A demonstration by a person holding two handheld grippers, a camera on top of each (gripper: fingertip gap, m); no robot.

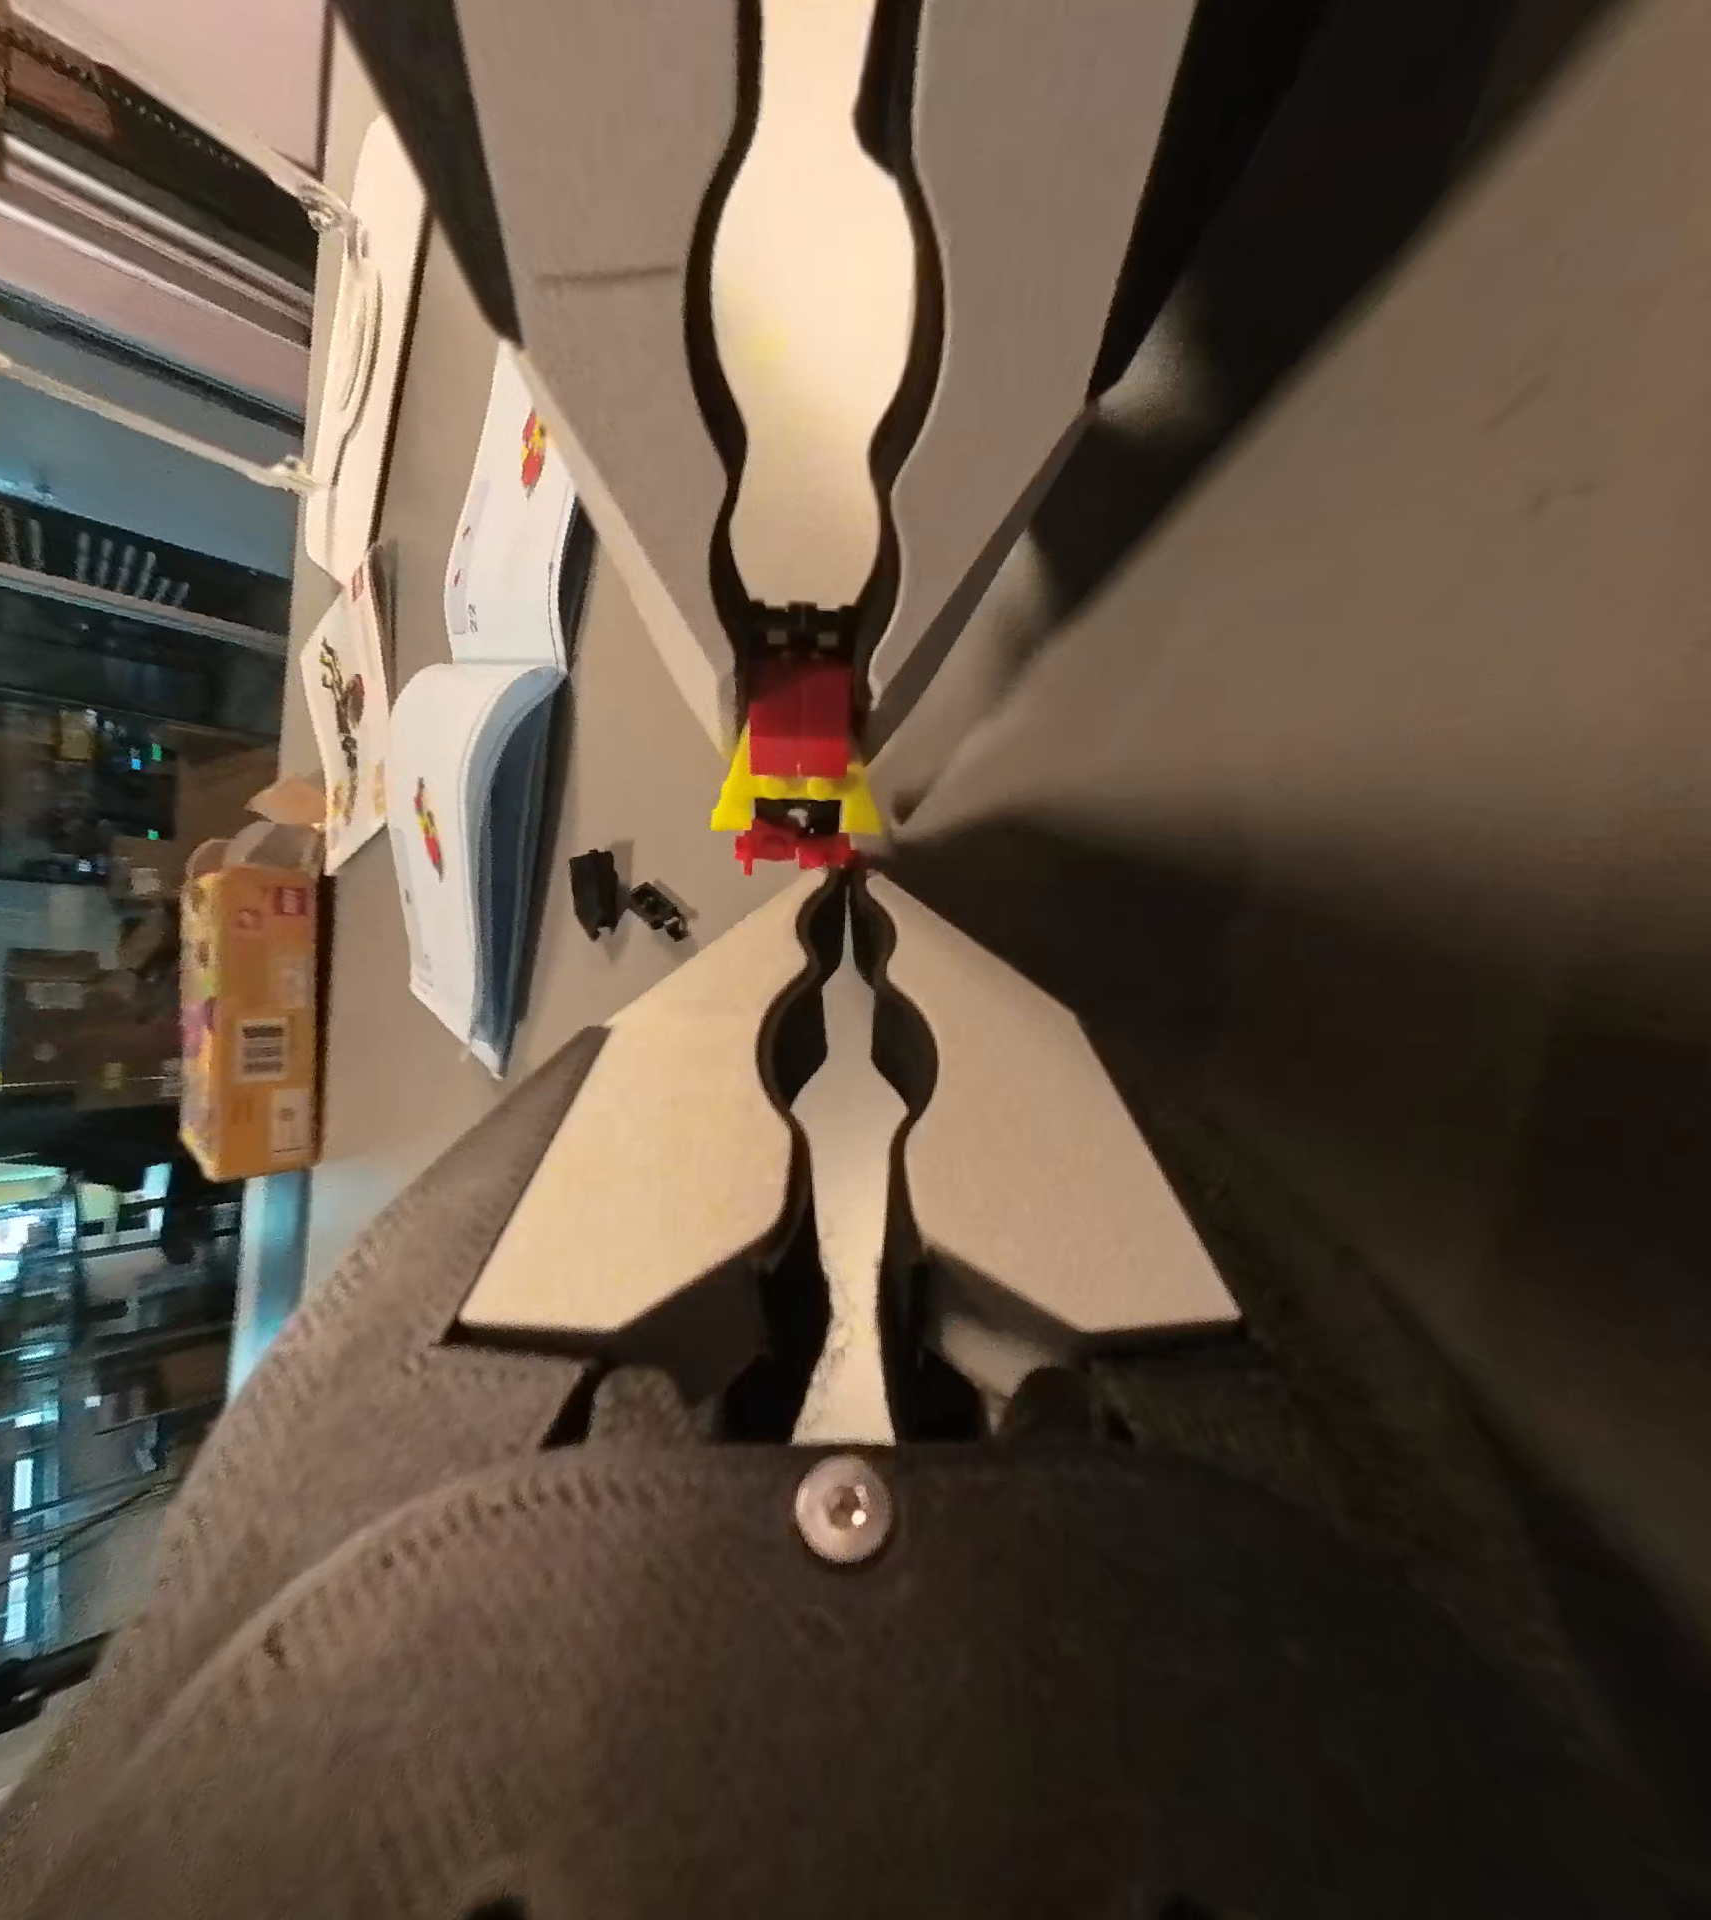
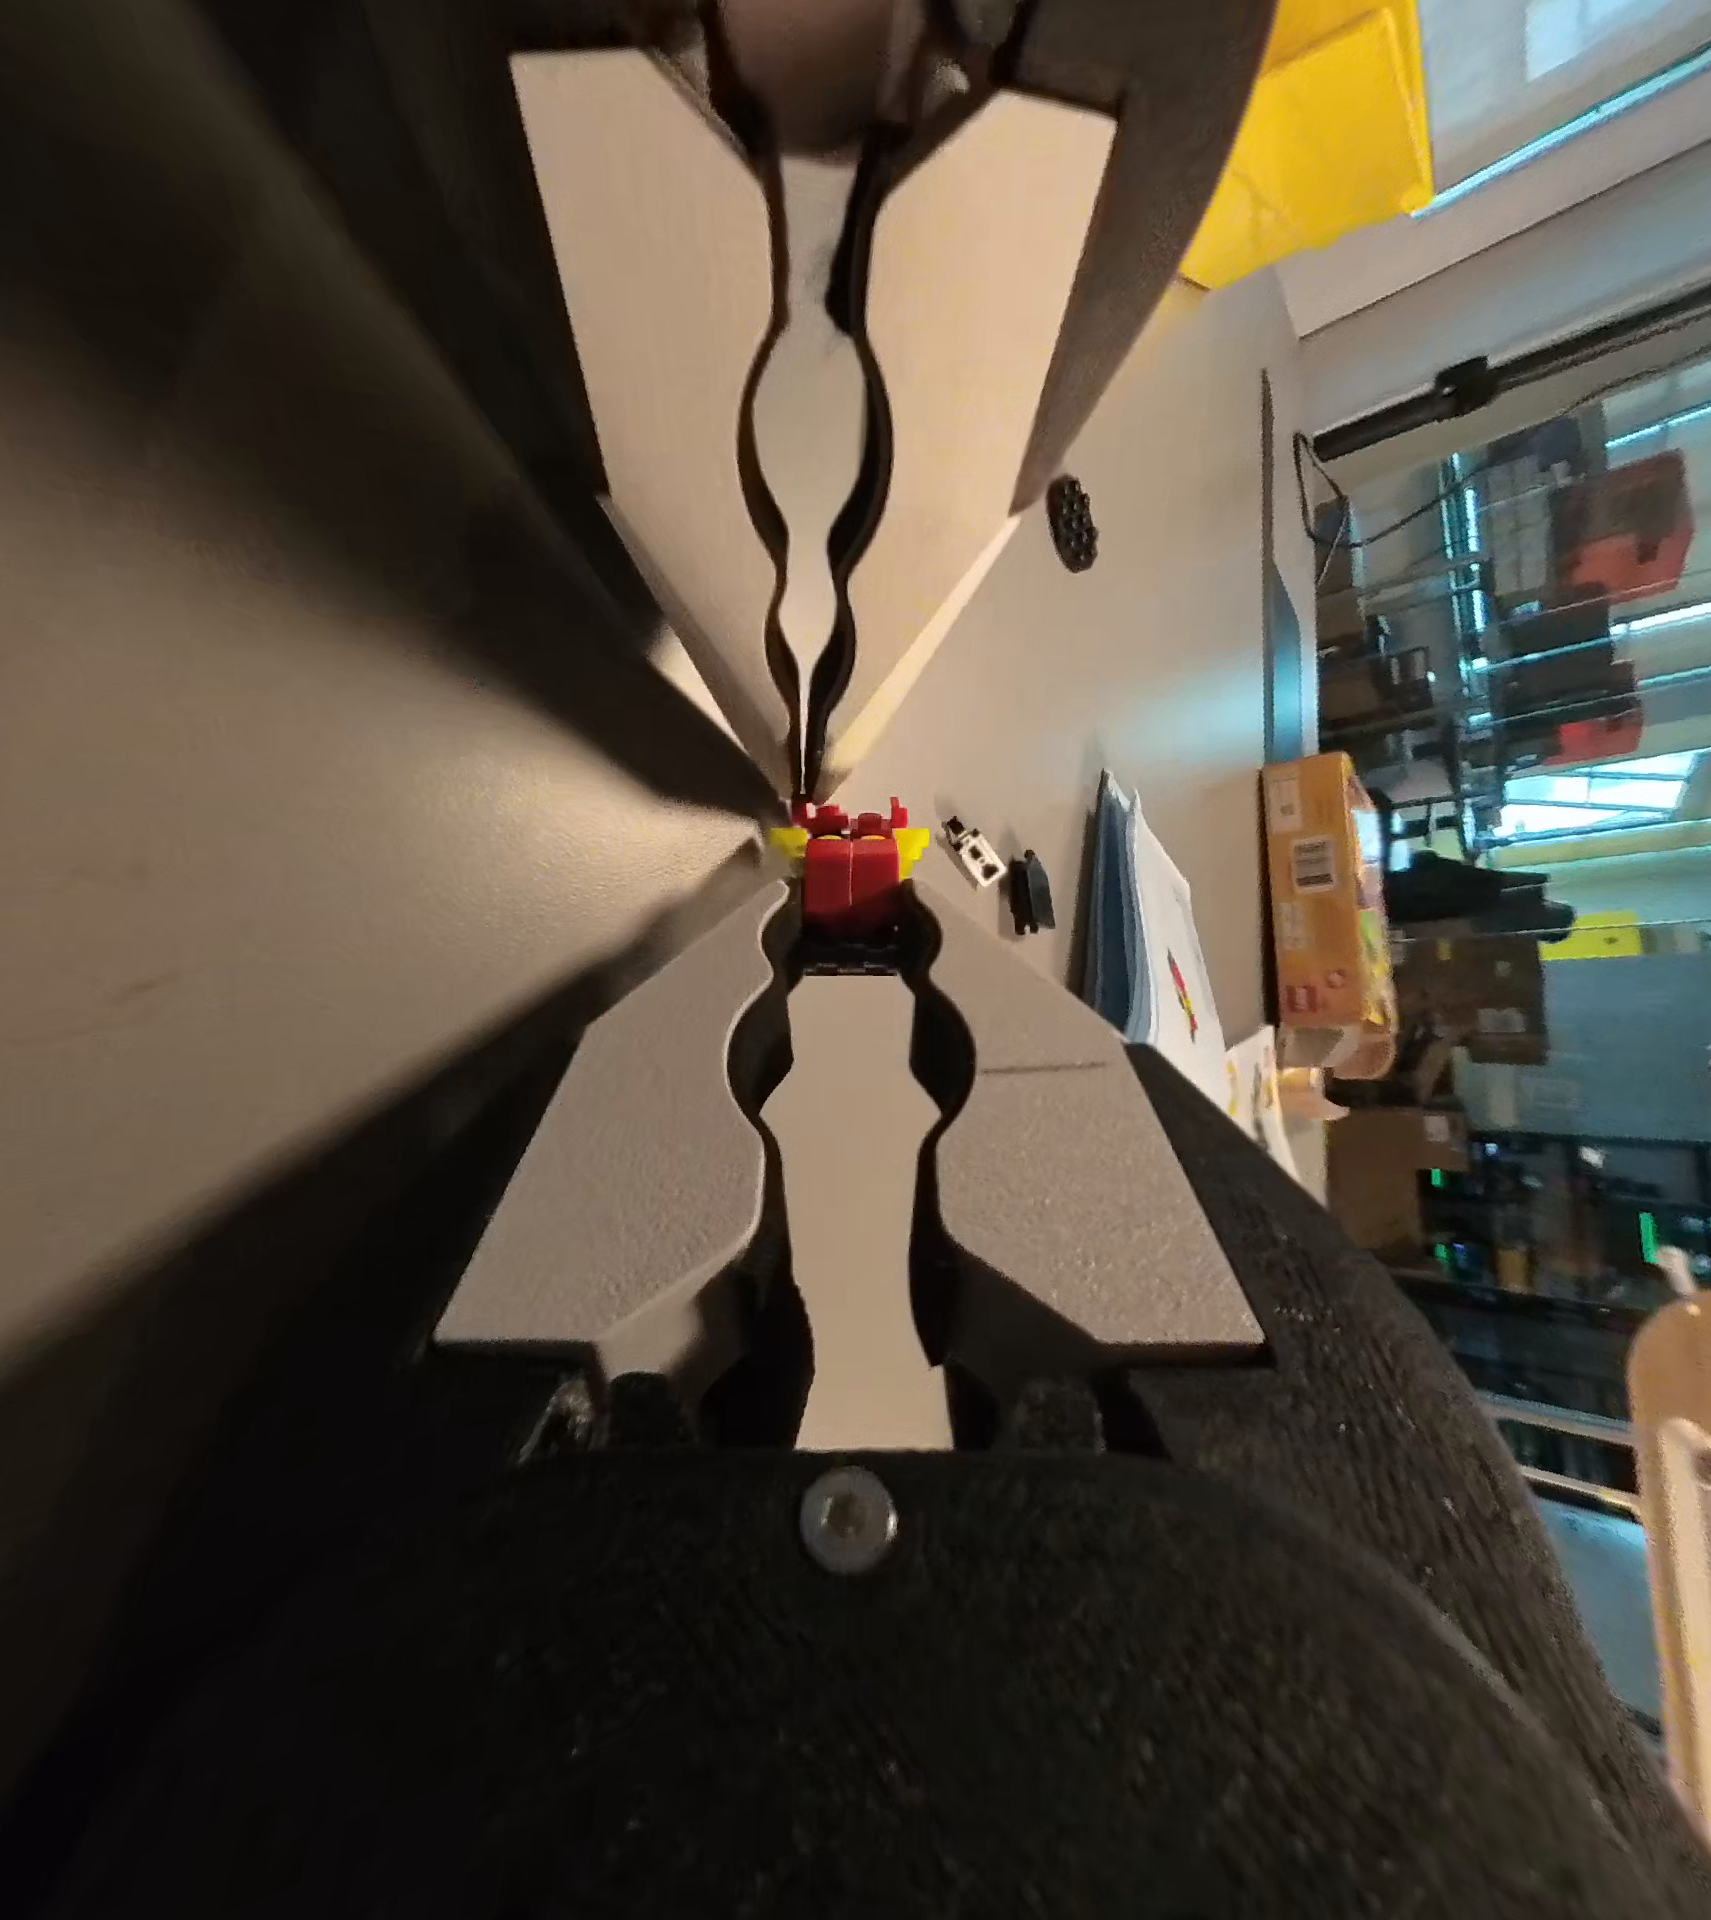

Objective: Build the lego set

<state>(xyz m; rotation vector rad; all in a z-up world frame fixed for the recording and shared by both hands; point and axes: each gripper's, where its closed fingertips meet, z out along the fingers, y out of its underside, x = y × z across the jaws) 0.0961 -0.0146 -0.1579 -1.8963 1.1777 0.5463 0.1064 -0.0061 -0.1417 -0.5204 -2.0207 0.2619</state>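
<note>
Right wrist view: my right tool [image 2: 846,940] grips the half-built red-and-yellow model [image 2: 849,868] above the grey surface [image 2: 1142,644], while my left tool [image 1: 835,883], nearly closed, pinches its far end. Two loose pieces [image 2: 1002,868] lie unused beside the instruction booklet [image 2: 1157,935].

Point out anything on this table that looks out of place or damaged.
Nothing looks damaged. Two small loose pieces lie apart on the grey table beside the open instruction booklet, not yet on the red and yellow lego model. The orange box has its end flaps open.
</note>
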